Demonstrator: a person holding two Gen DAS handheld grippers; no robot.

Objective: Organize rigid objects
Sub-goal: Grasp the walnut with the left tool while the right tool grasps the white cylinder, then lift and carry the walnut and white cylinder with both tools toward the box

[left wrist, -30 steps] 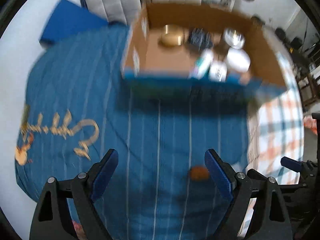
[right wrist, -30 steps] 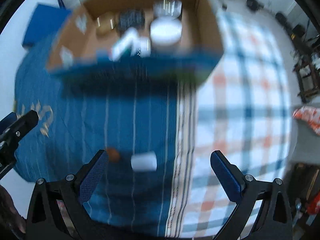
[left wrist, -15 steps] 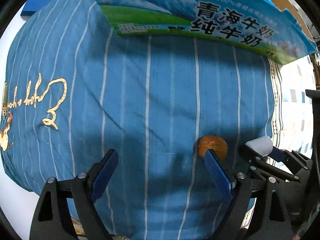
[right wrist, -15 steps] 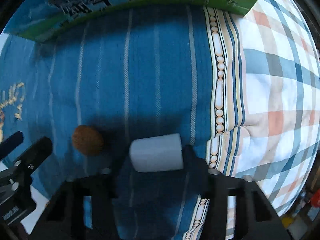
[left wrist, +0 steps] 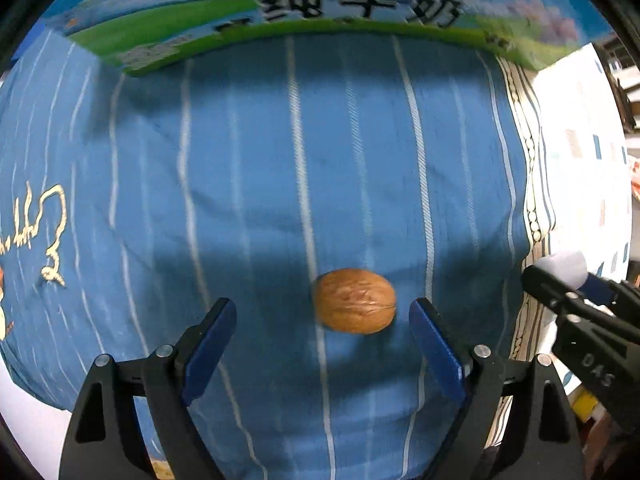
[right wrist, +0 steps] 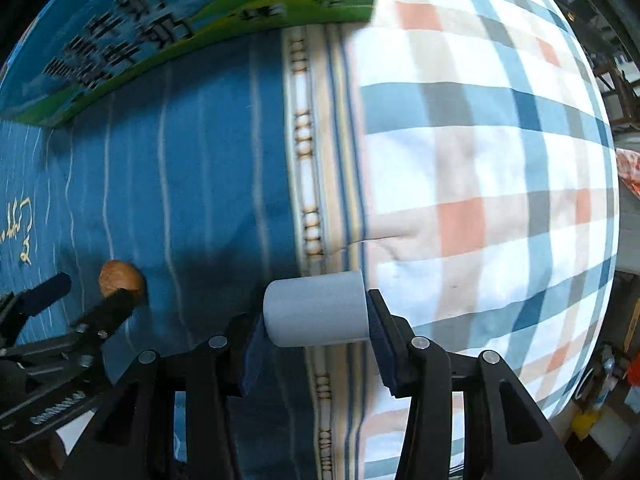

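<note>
A: What is the left gripper (left wrist: 322, 332) doing?

B: It is pointing down with jaws gaping wide and nothing in them. The walnut (left wrist: 355, 301) is lying on the blue cloth (left wrist: 248, 184) between its fingers, nearer the one at three o'clock and touching neither.

A: How will the nut handle?

B: Probably light, hard and round, so it is likely to roll; pinching across its wide middle looks safest.

A: And the right gripper (right wrist: 314, 320)?

B: It is clamping the white cylinder (right wrist: 316, 310) by its two flat ends, lying crosswise. It looks stiff and smooth, likely light.

A: Farther out?

B: The printed carton (left wrist: 304, 8) is sitting at twelve o'clock, the plaid cloth (right wrist: 480, 168) toward three.
</note>
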